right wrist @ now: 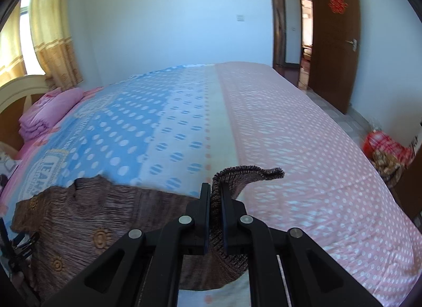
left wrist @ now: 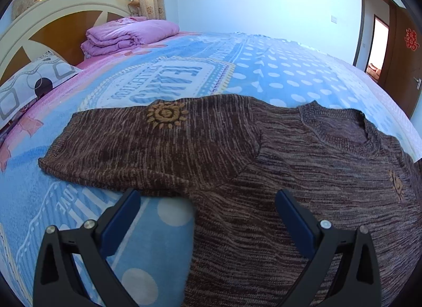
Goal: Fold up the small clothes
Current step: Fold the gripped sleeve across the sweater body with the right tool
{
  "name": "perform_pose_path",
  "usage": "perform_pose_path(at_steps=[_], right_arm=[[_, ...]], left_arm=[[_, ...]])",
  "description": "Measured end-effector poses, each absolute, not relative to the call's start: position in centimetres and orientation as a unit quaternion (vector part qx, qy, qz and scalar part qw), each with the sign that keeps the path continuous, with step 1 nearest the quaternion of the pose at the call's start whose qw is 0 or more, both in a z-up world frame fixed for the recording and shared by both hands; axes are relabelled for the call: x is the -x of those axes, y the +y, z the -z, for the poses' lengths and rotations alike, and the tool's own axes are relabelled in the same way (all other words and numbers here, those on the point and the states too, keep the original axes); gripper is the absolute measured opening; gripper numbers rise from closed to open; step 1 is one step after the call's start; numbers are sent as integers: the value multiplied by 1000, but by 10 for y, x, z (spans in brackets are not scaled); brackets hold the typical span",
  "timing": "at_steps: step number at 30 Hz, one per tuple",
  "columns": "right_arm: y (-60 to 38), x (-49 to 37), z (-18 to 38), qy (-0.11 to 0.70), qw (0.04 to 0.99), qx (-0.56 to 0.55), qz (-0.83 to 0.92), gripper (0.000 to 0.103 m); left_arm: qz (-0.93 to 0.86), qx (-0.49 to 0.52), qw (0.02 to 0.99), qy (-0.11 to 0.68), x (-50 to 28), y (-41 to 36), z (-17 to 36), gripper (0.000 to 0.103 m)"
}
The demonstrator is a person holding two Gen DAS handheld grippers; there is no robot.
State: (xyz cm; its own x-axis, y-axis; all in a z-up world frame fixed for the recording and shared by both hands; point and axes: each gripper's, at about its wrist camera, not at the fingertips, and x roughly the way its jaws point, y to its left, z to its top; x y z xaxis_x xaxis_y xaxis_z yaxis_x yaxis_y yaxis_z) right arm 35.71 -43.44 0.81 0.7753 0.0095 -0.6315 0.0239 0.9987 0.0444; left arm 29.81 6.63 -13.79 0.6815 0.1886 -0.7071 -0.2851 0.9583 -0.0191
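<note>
Right now the right gripper [right wrist: 215, 196] has its jaws pressed together on the ribbed cuff of a sleeve [right wrist: 245, 172] of the brown knit sweater [left wrist: 263, 188], lifting it off the patterned bedspread [right wrist: 303, 148]. The left gripper [left wrist: 208, 201] hangs with jaws spread and empty over the sweater's underarm, the other sleeve [left wrist: 137, 138] lying flat beyond. Likely risk: the pinch takes only the cuff edge, so a quick pull could slip it or drag the body askew. A folded pink quilt [left wrist: 126, 35] sits well apart near the headboard [left wrist: 47, 11]; nothing blocks the fold.

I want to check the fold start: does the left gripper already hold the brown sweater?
No, the left gripper stands open above the sweater, its fingers clamping nothing.
</note>
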Motion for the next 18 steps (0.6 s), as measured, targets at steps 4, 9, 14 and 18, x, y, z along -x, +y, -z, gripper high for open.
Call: perform_pose_path(at_steps=[4,9,14,18], right_arm=[[-392,-359,-13,335,942,3,-23,6],[-351,-363,-12,338,940,18,-51,6],[-311,-369,-1,342,936,32,-74,5],[-274,-375,18,352,930,22,-100,3]], left_arm=[[-127,76,915,376,-297,70,138,103],[-121,84,914,379,-298,72,140,103],[-116,86,913,382,-299,73,141,103],[-116,85,912,385,-301,72,142,103]])
